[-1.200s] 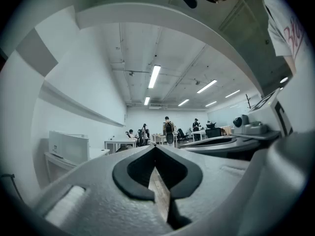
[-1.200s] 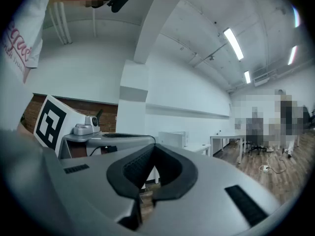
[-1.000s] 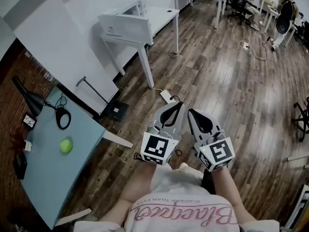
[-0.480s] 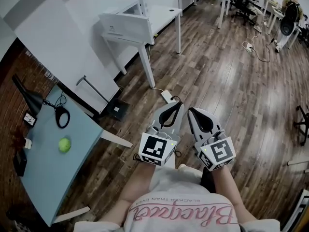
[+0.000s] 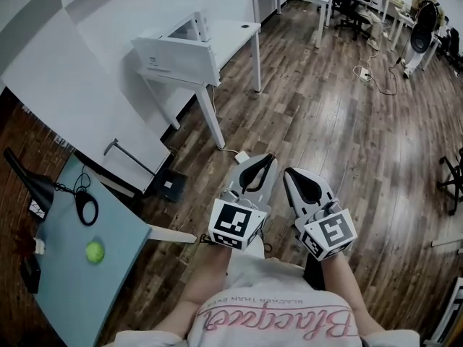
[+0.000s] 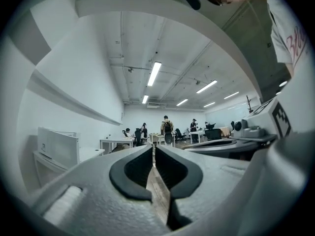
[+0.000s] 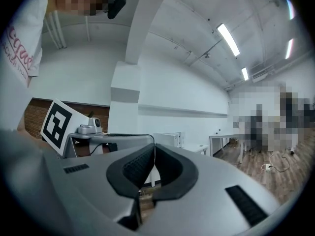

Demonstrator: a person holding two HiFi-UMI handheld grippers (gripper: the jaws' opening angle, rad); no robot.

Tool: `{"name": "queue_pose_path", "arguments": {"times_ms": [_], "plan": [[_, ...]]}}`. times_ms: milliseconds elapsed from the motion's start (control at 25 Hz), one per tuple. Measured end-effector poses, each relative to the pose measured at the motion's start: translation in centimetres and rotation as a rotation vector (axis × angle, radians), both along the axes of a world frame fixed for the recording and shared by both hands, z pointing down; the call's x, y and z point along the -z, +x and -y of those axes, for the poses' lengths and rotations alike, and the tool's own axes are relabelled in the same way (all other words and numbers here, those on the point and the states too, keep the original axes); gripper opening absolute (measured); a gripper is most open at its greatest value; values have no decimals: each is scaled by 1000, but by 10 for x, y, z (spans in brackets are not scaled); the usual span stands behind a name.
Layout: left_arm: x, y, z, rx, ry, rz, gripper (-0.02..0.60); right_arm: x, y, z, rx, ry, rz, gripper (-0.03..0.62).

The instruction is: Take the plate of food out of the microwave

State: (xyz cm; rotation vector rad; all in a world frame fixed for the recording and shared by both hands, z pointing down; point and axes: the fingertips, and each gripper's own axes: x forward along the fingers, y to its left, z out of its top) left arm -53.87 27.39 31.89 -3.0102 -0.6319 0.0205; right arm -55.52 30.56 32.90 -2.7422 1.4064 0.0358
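No plate of food shows in any view, and I cannot make out a microwave for sure. A white box (image 5: 177, 45) stands on a white desk (image 5: 235, 29) at the back; it also shows as the white box (image 6: 56, 146) in the left gripper view. My left gripper (image 5: 268, 158) and right gripper (image 5: 288, 173) hang side by side close to my body, over the wooden floor. Both are shut with nothing between the jaws, as the left gripper (image 6: 153, 150) and right gripper (image 7: 154, 147) show in their own views.
A blue-grey table (image 5: 108, 280) stands at the left with a green ball (image 5: 94, 251), a black lamp (image 5: 29, 178) and a cable loop (image 5: 87, 208). A power strip (image 5: 241, 157) lies on the floor ahead. More desks, chairs and people (image 5: 422, 20) are far back right.
Both grippers stay shut and side by side. The head view has shifted, so the blue-grey table and the white desk now sit further left in it.
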Motion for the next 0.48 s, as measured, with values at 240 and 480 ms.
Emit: {"name": "queue_pose_path", "arguments": {"times_ms": [240, 480], "plan": [[1, 53, 26, -16, -15, -15, 6, 0, 56, 30, 0, 17, 73, 12], [0, 101, 52, -53, -76, -25, 5, 1, 101, 66, 2, -31, 20, 11]]}}
